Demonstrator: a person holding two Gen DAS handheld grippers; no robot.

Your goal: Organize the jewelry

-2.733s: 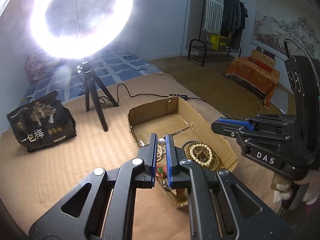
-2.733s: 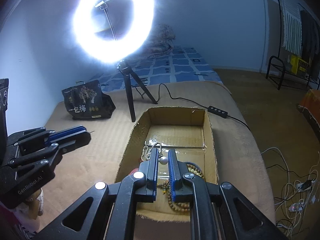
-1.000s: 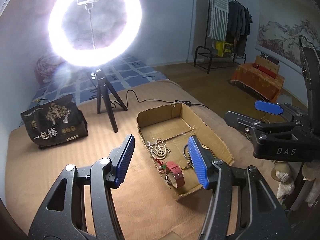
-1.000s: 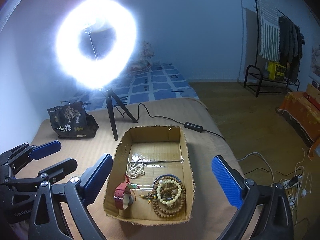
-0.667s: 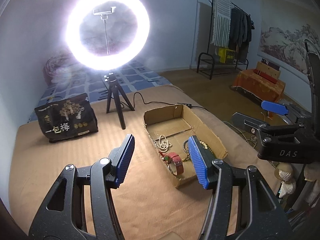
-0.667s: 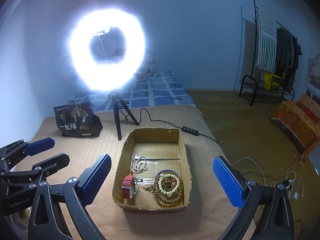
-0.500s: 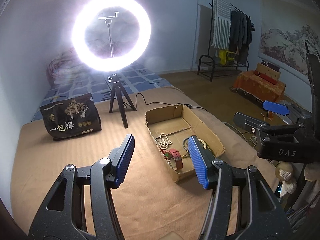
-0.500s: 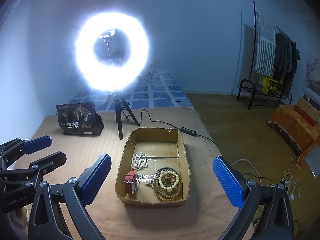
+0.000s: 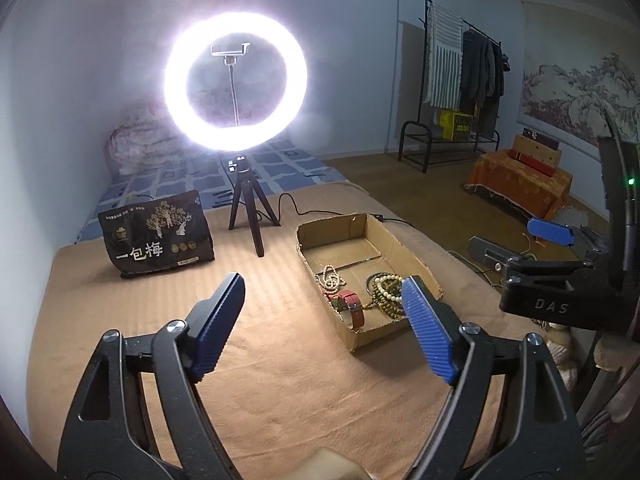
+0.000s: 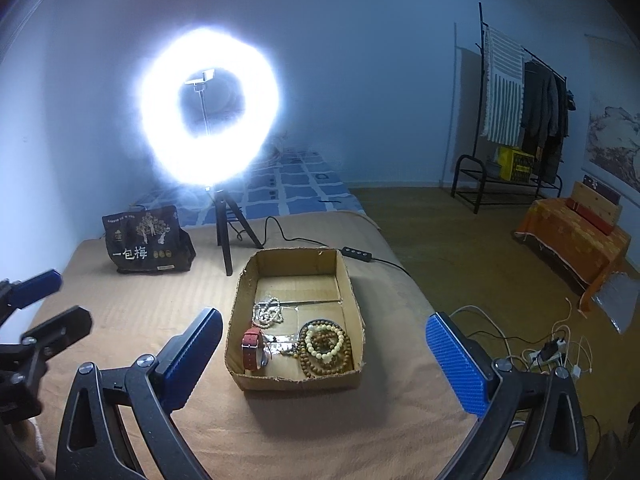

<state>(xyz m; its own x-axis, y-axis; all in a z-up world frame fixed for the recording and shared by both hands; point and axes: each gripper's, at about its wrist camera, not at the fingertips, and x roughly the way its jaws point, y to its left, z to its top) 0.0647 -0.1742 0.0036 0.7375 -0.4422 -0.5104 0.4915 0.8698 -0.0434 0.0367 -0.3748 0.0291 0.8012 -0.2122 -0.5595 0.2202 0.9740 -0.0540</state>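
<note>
A shallow cardboard box (image 10: 352, 288) lies on the tan bed cover; it also shows in the left wrist view (image 9: 404, 248). Inside it lie a white bead necklace (image 10: 269, 312), a red-strap watch (image 10: 252, 349) and a pile of brown and cream bead bracelets (image 10: 325, 347). The watch (image 9: 353, 307) and bracelets (image 9: 387, 289) show in the left wrist view too. My left gripper (image 9: 324, 320) is open and empty, held back above the cover, left of the box. My right gripper (image 10: 324, 360) is open and empty, back from the box's near end.
A lit ring light on a small tripod (image 10: 226, 232) stands behind the box, its cable and switch (image 10: 356, 253) trailing right. A black printed bag (image 10: 146, 242) sits at the back left. The bed edge drops to the floor on the right, with cables (image 10: 556, 344) there.
Both grippers were shut on a pearl-like bead over the box 2.7 s ago. They have opened, released it, and drawn back and up from the box.
</note>
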